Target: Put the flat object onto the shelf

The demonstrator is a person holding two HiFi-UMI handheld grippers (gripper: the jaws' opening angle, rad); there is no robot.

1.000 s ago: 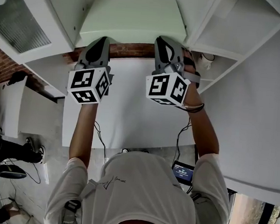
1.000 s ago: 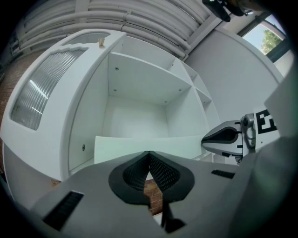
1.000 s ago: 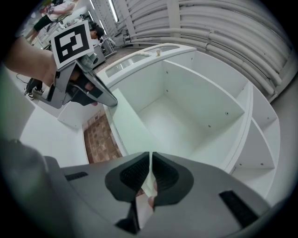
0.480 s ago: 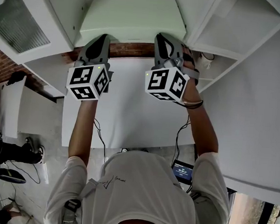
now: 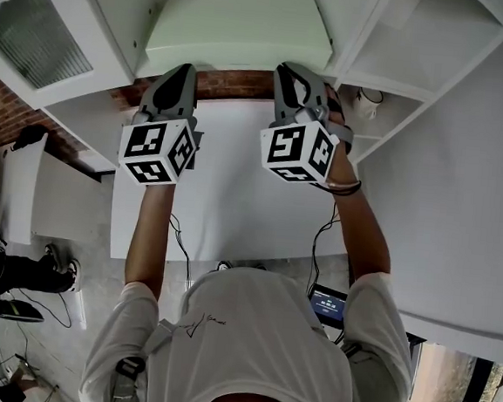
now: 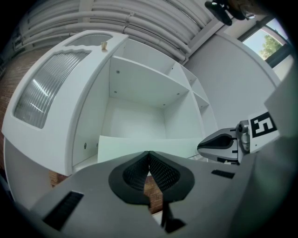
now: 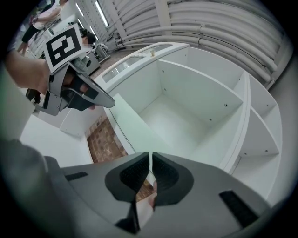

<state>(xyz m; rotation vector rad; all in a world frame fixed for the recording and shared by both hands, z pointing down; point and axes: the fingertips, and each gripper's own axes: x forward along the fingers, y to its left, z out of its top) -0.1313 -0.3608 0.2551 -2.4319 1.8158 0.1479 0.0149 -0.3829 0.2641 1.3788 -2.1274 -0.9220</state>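
Note:
The flat object, a pale green board (image 5: 236, 28), lies level in the white shelf compartment (image 6: 139, 88), with its near edge sticking out over the front. My left gripper (image 5: 186, 67) is shut, its tips at the left part of that edge. My right gripper (image 5: 288, 68) is shut too and meets the right part. In the left gripper view the board (image 6: 139, 145) is a low strip just beyond my closed left gripper (image 6: 148, 153). In the right gripper view the board (image 7: 132, 123) runs away from my right gripper (image 7: 151, 153). Nothing sits between either pair of pads.
The cabinet door (image 5: 38, 41) with ribbed glass stands open at the left. Narrower shelf compartments (image 5: 404, 52) lie to the right. A white table (image 5: 234, 203) is under my arms, with a strip of brick wall (image 5: 235, 87) behind it. Cables hang at the table's near edge.
The right gripper has rolled slightly, turning its marker cube. Both grippers and the board stay almost where they were.

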